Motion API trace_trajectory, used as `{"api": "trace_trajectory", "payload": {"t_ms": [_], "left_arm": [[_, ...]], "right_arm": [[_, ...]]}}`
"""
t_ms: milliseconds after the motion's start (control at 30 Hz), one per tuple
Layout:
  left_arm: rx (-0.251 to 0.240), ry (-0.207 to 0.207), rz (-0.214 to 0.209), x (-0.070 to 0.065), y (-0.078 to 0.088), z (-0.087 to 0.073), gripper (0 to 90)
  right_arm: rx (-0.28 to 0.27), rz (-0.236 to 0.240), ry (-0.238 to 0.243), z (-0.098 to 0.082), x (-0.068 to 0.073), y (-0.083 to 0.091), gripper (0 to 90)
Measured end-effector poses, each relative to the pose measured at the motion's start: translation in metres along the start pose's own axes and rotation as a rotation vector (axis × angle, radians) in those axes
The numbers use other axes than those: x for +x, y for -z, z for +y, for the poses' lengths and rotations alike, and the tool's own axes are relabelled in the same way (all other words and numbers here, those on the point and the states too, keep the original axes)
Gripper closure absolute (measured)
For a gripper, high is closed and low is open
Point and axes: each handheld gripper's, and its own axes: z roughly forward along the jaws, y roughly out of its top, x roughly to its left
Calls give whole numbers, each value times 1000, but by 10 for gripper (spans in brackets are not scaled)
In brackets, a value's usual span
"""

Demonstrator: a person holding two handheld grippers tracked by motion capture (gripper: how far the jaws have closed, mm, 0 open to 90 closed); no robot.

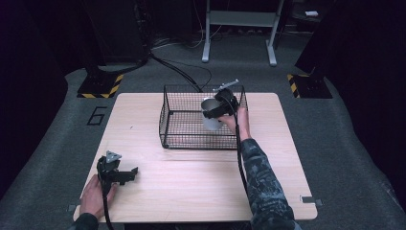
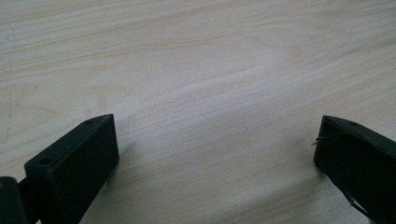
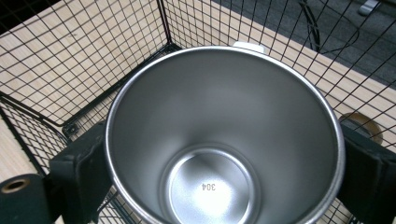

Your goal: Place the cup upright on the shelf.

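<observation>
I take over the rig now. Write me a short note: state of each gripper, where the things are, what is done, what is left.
Right gripper: shut on the steel cup, holding it by its sides over the wire basket, mouth open, cup empty.
Left gripper: open, holds nothing, low over the bare table at the near left.
Done: cup is gripped and brought to the basket.
Left, probably: lower the cup onto the basket floor, open the jaws, draw the hand back.

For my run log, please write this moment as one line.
right gripper: shut on steel cup | cup: inside wire basket, above floor | left gripper: open, over bare table
</observation>
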Motion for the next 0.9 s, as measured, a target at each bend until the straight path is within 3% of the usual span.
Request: {"api": "trace_trajectory", "payload": {"t_ms": [567,900], "left_arm": [[0,0,0,0,0,0,0],[0,0,0,0,0,0,0]], "right_arm": [[61,2,-36,-3,-5,-27,65],[100,13,-30,-3,-6,-41,65]]}}
